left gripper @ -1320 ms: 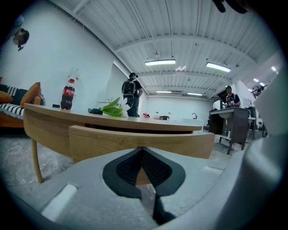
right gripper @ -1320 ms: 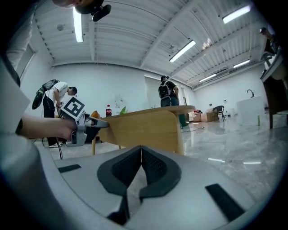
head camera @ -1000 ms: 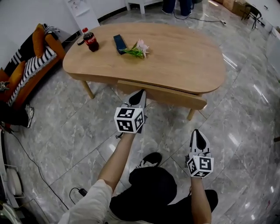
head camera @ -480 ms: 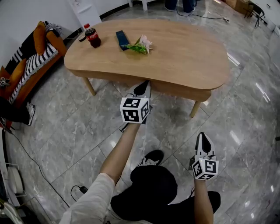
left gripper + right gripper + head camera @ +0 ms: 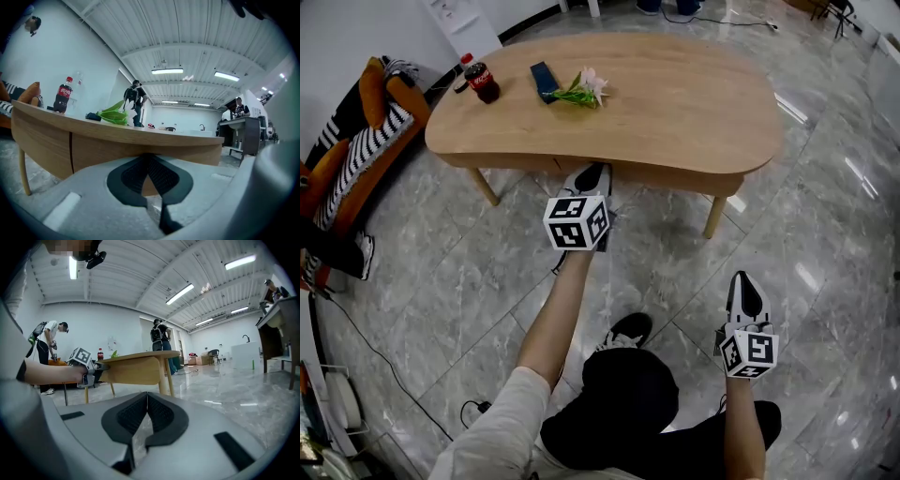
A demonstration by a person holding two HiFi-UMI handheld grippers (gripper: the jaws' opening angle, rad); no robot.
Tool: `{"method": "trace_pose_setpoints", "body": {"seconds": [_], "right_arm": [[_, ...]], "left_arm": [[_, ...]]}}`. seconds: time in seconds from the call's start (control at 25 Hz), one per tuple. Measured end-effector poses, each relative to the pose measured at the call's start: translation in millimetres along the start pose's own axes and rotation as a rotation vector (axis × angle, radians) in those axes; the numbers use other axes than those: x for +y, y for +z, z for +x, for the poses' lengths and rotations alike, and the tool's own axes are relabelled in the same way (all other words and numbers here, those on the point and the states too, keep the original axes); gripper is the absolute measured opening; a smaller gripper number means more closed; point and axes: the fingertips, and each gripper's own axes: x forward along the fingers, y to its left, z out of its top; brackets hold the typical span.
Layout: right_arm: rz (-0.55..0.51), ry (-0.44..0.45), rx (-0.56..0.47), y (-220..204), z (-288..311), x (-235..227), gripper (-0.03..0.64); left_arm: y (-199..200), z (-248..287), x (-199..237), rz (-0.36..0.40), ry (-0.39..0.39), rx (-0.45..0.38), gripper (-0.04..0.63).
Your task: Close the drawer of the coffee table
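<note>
1. Head view: left gripper (image 5: 593, 175), jaws clenched on nothing, tips at the drawer (image 5: 654, 176), which sits flush under the table (image 5: 675, 94).
2. Right gripper (image 5: 742, 286), also clenched and empty, hangs over the glossy grey marble floor (image 5: 441, 272).
3. A bottle (image 5: 478, 80) and a flower (image 5: 581, 89) are on the tabletop; a sofa (image 5: 356, 141) is at the left.

Nothing here can be read as a word, brand or number. The soft-drink bottle (image 5: 478, 80) at the far left end of the coffee table (image 5: 675, 103) has a red label with white lettering, too small to spell out. On the table's near side, the left marker cube (image 5: 577, 222) on the left gripper (image 5: 594, 176) and the right marker cube (image 5: 750, 352) on the right gripper (image 5: 741, 281) carry black-and-white square code patterns, no letters. The white panel (image 5: 455, 11) beyond the table's far left corner bears tiny, illegible print.
</note>
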Motion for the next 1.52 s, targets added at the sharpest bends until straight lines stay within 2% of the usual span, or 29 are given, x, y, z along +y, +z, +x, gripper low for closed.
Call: {"method": "trace_pose_setpoints", "body": {"seconds": [0.28,0.48,0.6,0.72,0.76,0.92,1.04,1.12,1.2,1.28,1.36,1.52], "right_arm": [[-0.124,0.036,0.017,10.3,-9.1,-24.6,0.017],[-0.091,-0.032,-0.008,36.4,-12.2,-77.2,0.017],[-0.146,-0.026,-0.043,61.1,-1.9,-84.5,0.017],[-0.314,0.013,-0.026,75.2,11.8,-75.1,0.017],[-0.340,0.024,-0.016,79.0,16.8,-71.9,0.017],[-0.259,0.089,-0.027,101.1,39.8,-43.7,0.017],[-0.228,0.144,-0.026,114.6,60.1,-12.6,0.017],[-0.211,0.171,-0.018,120.5,71.0,4.4,0.017],[-0.240,0.221,-0.004,124.6,75.9,22.2,0.017],[-0.295,0.272,0.021,131.0,75.9,37.5,0.017],[-0.291,0.295,0.076,135.3,70.9,49.5,0.017],[-0.249,0.313,0.203,149.3,50.1,71.7,0.017]], "left_arm": [[0.5,6.2,-0.5,0.007,0.014,0.012,0.009],[-2.3,3.9,-1.0,0.010,0.027,0.057,0.009],[-3.0,0.1,-8.4,0.015,0.018,0.076,0.009],[-6.4,-8.9,-19.4,0.012,-0.001,0.086,0.009],[-8.2,-12.3,-23.9,0.019,-0.010,0.091,0.009],[-12.8,-23.3,-31.1,0.014,-0.017,0.109,0.009],[-9.2,-31.9,-22.4,-0.084,-0.006,0.096,0.009],[-8.4,-40.1,-15.7,-0.113,0.001,0.107,0.009],[-8.6,-49.5,-8.4,-0.134,0.017,0.147,0.009],[-2.2,-56.9,-2.6,-0.191,0.032,0.189,0.009],[7.9,-69.1,-0.7,-0.224,0.046,0.242,0.009],[37.0,-100.9,-13.3,-0.200,0.038,0.364,0.009]]}}
